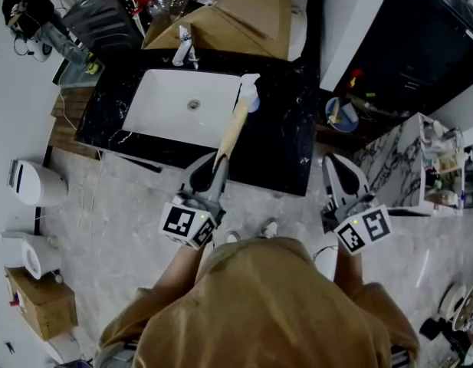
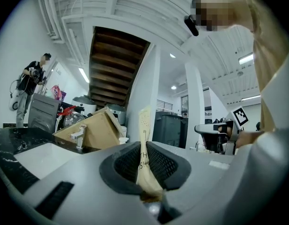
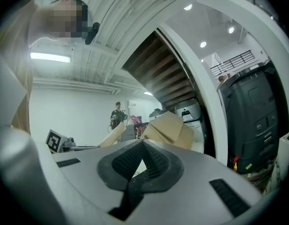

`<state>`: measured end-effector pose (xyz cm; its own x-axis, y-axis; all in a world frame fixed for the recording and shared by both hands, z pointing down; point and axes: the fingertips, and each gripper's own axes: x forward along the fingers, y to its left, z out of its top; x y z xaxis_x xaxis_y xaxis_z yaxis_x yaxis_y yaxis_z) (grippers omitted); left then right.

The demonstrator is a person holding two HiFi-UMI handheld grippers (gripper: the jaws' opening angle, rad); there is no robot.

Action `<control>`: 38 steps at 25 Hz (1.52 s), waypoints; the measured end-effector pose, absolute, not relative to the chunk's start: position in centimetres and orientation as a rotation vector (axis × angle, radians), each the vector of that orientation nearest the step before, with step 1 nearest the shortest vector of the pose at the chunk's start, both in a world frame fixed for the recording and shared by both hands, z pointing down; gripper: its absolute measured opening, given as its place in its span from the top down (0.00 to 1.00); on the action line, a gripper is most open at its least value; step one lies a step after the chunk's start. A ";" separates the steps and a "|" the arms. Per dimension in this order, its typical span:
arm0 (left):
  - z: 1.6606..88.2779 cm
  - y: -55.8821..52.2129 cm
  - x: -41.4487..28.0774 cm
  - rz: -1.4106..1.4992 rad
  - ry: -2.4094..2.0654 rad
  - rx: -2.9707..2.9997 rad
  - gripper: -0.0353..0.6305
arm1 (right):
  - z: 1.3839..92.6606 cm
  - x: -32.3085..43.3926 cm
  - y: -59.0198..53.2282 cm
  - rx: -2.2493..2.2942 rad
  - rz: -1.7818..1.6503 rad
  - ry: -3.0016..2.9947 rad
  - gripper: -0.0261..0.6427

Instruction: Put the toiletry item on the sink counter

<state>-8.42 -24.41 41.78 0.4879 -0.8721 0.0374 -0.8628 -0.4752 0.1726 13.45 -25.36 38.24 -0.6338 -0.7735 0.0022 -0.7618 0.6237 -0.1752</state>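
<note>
A long tan tube (image 1: 234, 125) with a white cap (image 1: 249, 90) is the toiletry item. My left gripper (image 1: 215, 163) is shut on its crimped end, and the tube points away from me over the black marble counter (image 1: 282, 144), its cap near the right rim of the white sink basin (image 1: 182, 106). In the left gripper view the tube (image 2: 144, 139) stands up out of the jaws (image 2: 145, 165). My right gripper (image 1: 336, 163) hangs in front of the counter's right end, shut and empty; in the right gripper view its pads (image 3: 153, 161) meet with nothing between them.
A chrome faucet (image 1: 184, 52) stands behind the basin, with a cardboard box (image 1: 236, 14) beyond it. A blue bowl (image 1: 342, 115) and a marble-topped shelf (image 1: 405, 156) are at the right. On the floor at the left sit a white appliance (image 1: 37, 182) and a small box (image 1: 41, 301).
</note>
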 end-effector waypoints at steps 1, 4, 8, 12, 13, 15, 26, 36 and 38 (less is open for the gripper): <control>42.3 -24.7 -8.3 -0.070 -1.502 2.554 0.89 | 38.3 13.4 -25.2 -1.306 -0.248 2.767 0.96; 43.9 -25.5 -7.2 -0.050 -1.473 2.549 0.89 | 38.5 13.6 -24.7 -1.307 -0.248 2.771 0.96; 46.2 -26.9 -5.4 0.008 -1.434 2.554 0.89 | 38.6 14.7 -24.0 -1.336 -0.245 2.760 0.96; 48.7 -28.4 -4.1 0.103 -1.411 2.554 0.89 | 38.4 16.2 -23.3 -1.378 -0.231 2.740 0.96; 49.3 -28.7 -3.8 0.129 -1.406 2.553 0.89 | 38.3 16.5 -23.1 -1.388 -0.228 2.735 0.96; 50.5 -29.4 -3.3 0.183 -1.396 2.547 0.89 | 38.1 17.2 -22.7 -1.407 -0.224 2.725 0.96; 56.4 -32.2 -0.6 0.466 -1.320 2.525 0.89 | 38.2 19.7 -21.1 -1.474 -0.220 2.680 0.96; 59.4 -33.8 0.6 0.637 -1.290 2.493 0.89 | 38.4 20.7 -19.9 -1.510 -0.228 2.649 0.96; 59.7 -34.4 0.6 0.661 -1.298 2.494 0.89 | 38.3 20.7 -19.9 -1.509 -0.227 2.649 0.96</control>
